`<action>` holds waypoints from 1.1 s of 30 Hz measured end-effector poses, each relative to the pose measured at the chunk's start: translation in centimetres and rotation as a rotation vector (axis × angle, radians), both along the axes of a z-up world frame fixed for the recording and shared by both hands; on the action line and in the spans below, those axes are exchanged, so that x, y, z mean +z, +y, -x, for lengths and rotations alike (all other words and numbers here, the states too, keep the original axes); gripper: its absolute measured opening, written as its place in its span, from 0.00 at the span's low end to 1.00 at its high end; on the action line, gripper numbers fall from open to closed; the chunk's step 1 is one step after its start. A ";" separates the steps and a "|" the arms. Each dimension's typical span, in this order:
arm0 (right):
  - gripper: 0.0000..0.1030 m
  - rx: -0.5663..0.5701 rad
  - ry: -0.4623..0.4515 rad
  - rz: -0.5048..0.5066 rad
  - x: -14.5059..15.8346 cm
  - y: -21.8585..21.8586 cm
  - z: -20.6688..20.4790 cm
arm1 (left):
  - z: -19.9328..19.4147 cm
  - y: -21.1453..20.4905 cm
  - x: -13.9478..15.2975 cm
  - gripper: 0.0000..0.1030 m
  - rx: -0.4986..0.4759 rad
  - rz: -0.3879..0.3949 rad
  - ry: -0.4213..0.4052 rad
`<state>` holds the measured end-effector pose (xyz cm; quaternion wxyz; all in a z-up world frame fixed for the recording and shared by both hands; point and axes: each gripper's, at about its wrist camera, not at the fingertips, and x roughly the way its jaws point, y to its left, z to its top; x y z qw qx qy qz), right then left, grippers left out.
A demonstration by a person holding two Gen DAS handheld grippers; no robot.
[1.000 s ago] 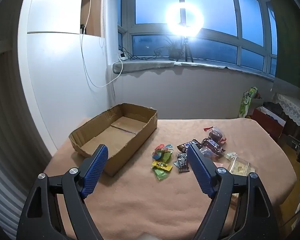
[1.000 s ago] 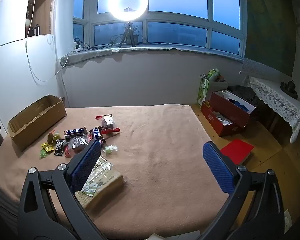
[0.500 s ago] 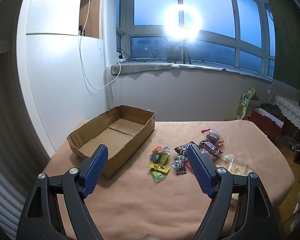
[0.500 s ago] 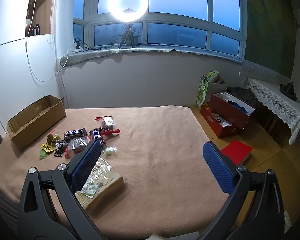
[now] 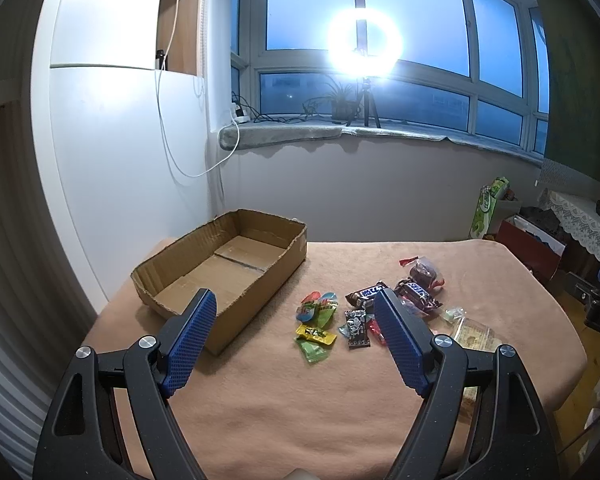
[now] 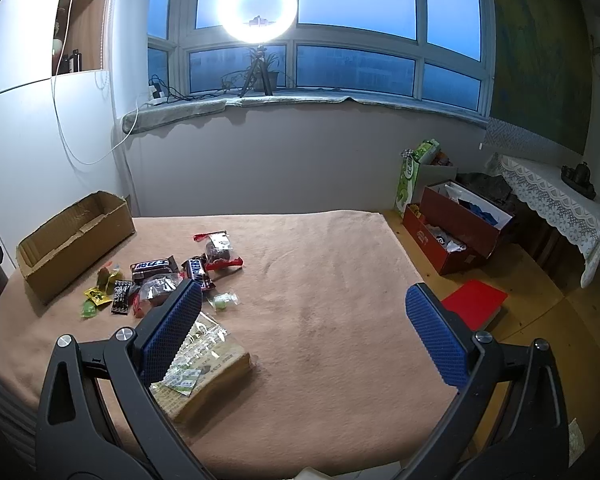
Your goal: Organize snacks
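Observation:
An empty cardboard box (image 5: 220, 268) stands at the table's far left; it also shows in the right wrist view (image 6: 76, 240). A loose pile of snacks lies beside it: a Snickers bar (image 5: 418, 294), a yellow candy (image 5: 316, 334), a black packet (image 5: 356, 328) and a flat clear-wrapped pack (image 6: 204, 364). My left gripper (image 5: 296, 316) is open and empty, above the table between box and snacks. My right gripper (image 6: 304, 316) is open and empty, over the table's near right, its left finger above the flat pack.
The table (image 6: 320, 280) is covered with a peach cloth. On the floor to the right stand a red box (image 6: 456, 236), a green bag (image 6: 414, 176) and a red book (image 6: 474, 304). A lace-covered side table (image 6: 552, 200) is at far right.
Both views shift only slightly. The left gripper has pulled back and risen a little, so box and snacks sit lower in view. Both grippers stay open.

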<state>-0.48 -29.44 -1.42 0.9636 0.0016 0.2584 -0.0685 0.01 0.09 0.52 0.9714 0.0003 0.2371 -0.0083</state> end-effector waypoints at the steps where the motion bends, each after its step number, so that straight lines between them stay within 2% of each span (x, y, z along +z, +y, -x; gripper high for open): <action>1: 1.00 0.000 0.000 0.001 0.0 0.0 0.0 | 0.0 0.0 0.0 0.79 0.000 0.001 -0.001; 33: 1.00 0.003 0.002 -0.004 0.0 0.1 0.0 | 0.1 -0.2 0.2 0.79 -0.001 -0.002 -0.003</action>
